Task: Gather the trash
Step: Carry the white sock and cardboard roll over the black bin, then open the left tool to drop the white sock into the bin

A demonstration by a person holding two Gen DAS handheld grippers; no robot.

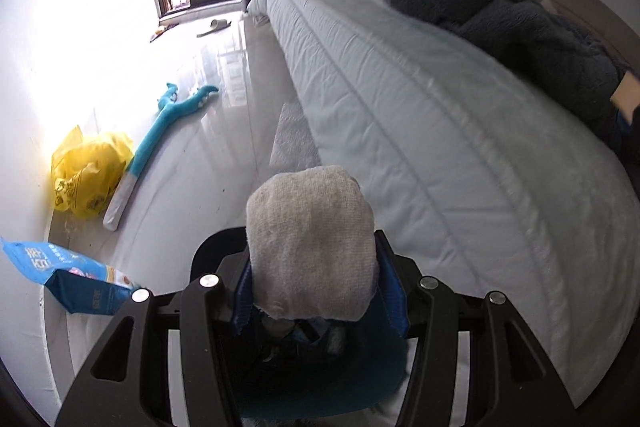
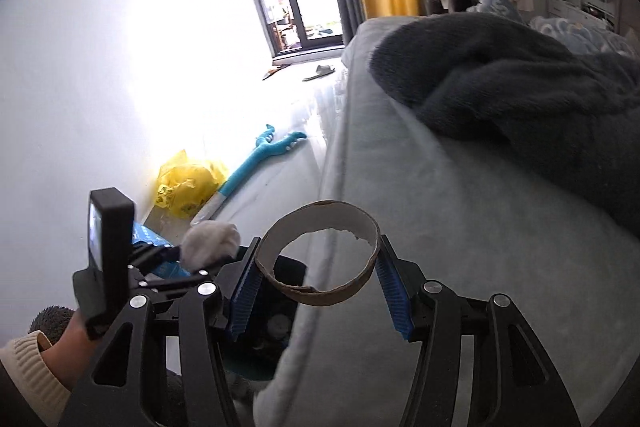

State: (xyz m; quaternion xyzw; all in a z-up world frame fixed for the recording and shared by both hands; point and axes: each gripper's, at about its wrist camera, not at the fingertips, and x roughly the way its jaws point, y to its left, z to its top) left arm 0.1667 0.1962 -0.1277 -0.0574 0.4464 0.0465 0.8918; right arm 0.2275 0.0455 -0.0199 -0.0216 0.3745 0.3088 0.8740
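Note:
My left gripper is shut on a wad of white towel paper and holds it over a blue-lined trash bin on the floor beside the bed. In the right wrist view the left gripper and its paper wad show at lower left. My right gripper is shut on a brown cardboard ring, held above the bed's edge, with the bin just below and to its left.
The bed with a dark grey blanket fills the right. On the floor by the white wall lie a yellow plastic bag, a blue plush toy and a blue packet. A slipper lies near the glass door.

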